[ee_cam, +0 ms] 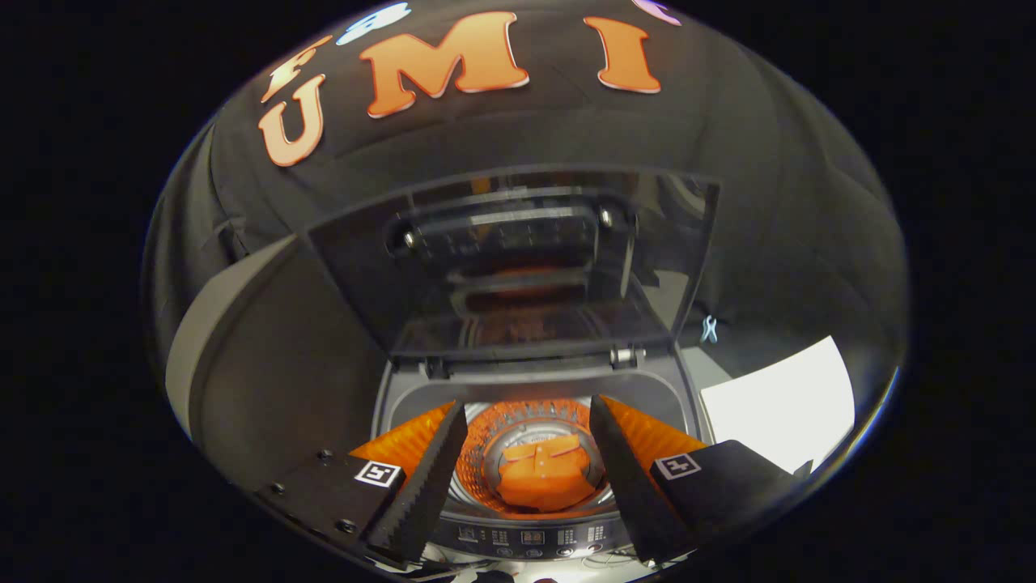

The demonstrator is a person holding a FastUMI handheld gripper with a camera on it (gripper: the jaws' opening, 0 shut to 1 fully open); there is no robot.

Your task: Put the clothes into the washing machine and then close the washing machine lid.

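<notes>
The washing machine (534, 380) stands just below and ahead of me with its glass lid (518, 267) raised upright at the back. An orange folded garment (544, 478) lies at the bottom of the perforated drum (484, 453). My gripper (528, 403) hovers over the machine's front edge and is open. Its two fingers are spread wide, with the drum and the garment showing far below in the gap. Nothing is held between them.
The machine's control panel (530, 537) runs along its front edge beneath my fingers. A white sheet (777, 405) lies to the right of the machine, with a small pale-blue clip (709, 328) behind it. A grey curved panel (218, 324) stands to the left.
</notes>
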